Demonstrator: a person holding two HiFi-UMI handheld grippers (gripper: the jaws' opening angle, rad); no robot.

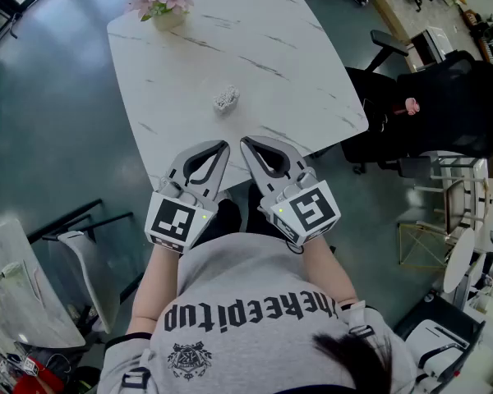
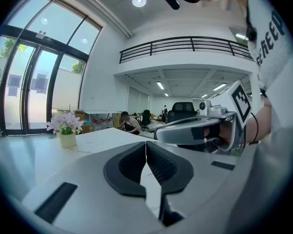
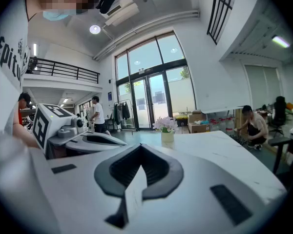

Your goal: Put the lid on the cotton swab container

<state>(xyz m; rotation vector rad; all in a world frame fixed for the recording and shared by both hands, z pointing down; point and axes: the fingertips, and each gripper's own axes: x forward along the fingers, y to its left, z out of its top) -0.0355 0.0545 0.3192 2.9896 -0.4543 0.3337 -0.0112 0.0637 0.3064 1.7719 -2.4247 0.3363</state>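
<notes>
Flower pot (image 1: 166,13) (far corner) beyond swab container (image 1: 226,98)

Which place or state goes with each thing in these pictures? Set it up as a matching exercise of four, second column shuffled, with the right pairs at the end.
Things:
1. flower pot
2. cotton swab container
3. left gripper
4. black chair

Places or states:
A. jaws shut, nothing between them
B. on the floor, right of the table in the head view
C. far left corner of the table
D. middle of the table

Pairs: 1-C; 2-D; 3-A; 4-B
</notes>
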